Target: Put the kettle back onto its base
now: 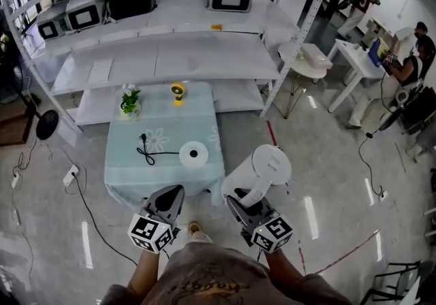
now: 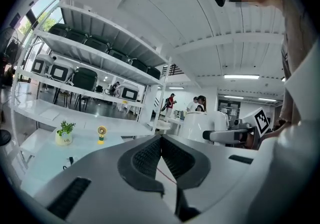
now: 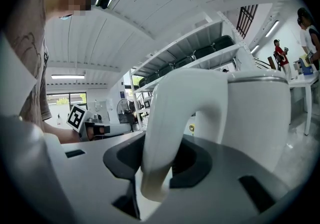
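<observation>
Your right gripper (image 3: 159, 163) is clamped on the low part of the handle (image 3: 175, 113). The white kettle (image 1: 268, 169) hangs upright in the air off the front right corner of the table (image 1: 122, 178), over the floor and not yet above the cloth. Your left gripper (image 2: 161, 149) is closed on nothing, level beside it. The round base (image 1: 193, 154) lies near the table's front edge, right of centre, its cord (image 1: 148, 155) trailing toward the left edge. The step in hand looks like the carry. Bring the kettle over the base, hold it level so it doesn't swing, centre it above the disc, then lower it straight down. Mind the cord. The plant (image 1: 130, 102) and yellow fan (image 1: 178, 92) at the back edge are well apart from your path.
</observation>
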A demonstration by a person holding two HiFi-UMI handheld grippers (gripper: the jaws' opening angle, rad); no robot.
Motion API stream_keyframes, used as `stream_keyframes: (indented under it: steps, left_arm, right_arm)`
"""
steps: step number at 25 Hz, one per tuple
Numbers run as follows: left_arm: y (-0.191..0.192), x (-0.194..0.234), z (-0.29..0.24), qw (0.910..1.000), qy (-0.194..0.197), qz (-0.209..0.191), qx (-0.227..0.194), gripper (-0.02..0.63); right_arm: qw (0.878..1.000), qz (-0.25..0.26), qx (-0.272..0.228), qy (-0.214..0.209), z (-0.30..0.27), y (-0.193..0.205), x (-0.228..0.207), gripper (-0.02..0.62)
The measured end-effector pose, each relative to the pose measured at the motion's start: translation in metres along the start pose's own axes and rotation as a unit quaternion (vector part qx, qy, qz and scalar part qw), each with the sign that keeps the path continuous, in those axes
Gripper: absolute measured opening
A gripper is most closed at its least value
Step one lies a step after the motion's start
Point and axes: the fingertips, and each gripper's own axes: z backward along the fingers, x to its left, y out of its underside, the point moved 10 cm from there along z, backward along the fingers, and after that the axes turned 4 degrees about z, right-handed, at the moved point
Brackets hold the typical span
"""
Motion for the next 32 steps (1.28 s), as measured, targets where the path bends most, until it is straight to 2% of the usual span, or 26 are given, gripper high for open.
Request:
stream_keyframes:
  steps: [7, 11, 17, 32]
  left_arm:
    - [-0.011, 0.032, -0.037, 0.9997, 0.021, -0.004, 0.010, 0.021]
    - [-0.014, 0.042, -0.049, 0.9997, 0.019, 0.001, 0.016, 0.021]
    - [-0.017, 0.047, -0.060, 0.9997, 0.005, 0.006, 0.023, 0.021]
    - [-0.019, 0.053, -0.068, 0.9982, -0.056, 0.016, 0.012, 0.021]
  right_arm:
    - [1.000, 0.003, -0.006, 0.003, -0.045, -0.009, -0.027, 0.130]
    - [1.000, 0.004, -0.001, -0.001, -0.062, -0.013, -0.038, 0.130]
    - [1.000, 0.001, 0.009, -0.019, -0.078, -0.019, -0.054, 0.130]
    - [0.994, 0.026, 0.020, -0.105, -0.130, -0.031, -0.080, 0.130]
